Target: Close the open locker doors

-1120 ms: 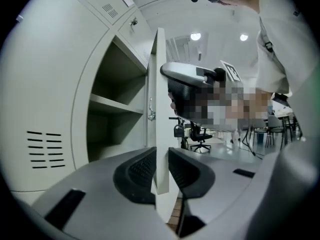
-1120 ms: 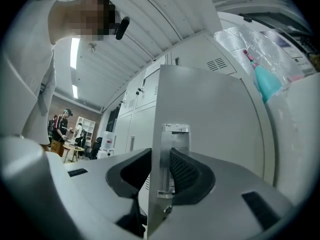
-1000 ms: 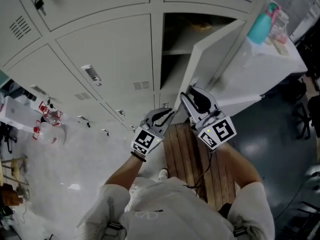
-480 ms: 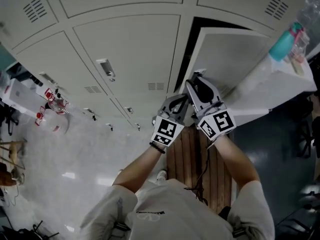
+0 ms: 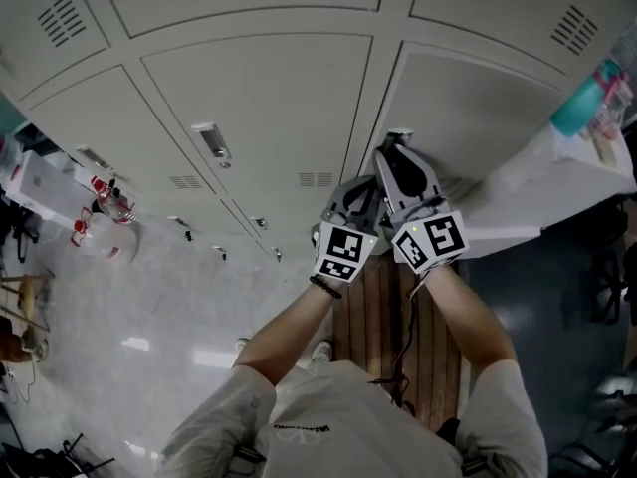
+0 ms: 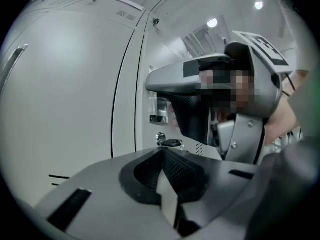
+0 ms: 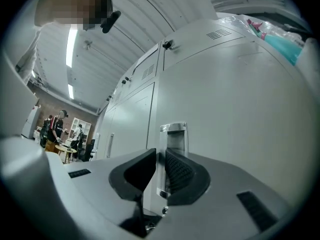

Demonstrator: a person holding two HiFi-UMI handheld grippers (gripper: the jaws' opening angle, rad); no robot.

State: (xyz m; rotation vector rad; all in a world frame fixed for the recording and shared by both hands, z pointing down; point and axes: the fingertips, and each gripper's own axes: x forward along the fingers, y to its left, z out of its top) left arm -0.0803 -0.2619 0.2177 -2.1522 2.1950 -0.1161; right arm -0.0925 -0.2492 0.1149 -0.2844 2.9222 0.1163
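The grey locker door now lies almost flush with the row, and no dark opening shows. My right gripper is at the door's left edge, up against its chrome handle. Its jaws have just been closing and stand a narrow gap apart. The handle is just beyond the tips, not between the pads. My left gripper sits close beside it on the left, shut and empty. Ahead of the left gripper are the door's key in its lock and the same handle.
Closed locker doors fill the left and top. A white table with a teal bottle juts out at right. A wooden bench lies underfoot. Red and white items sit far left. People stand far off.
The door has swung left toward the frame and the dark opening has vanished. Both grippers moved with it toward the lockers. The left one drew in beside the right and shut.
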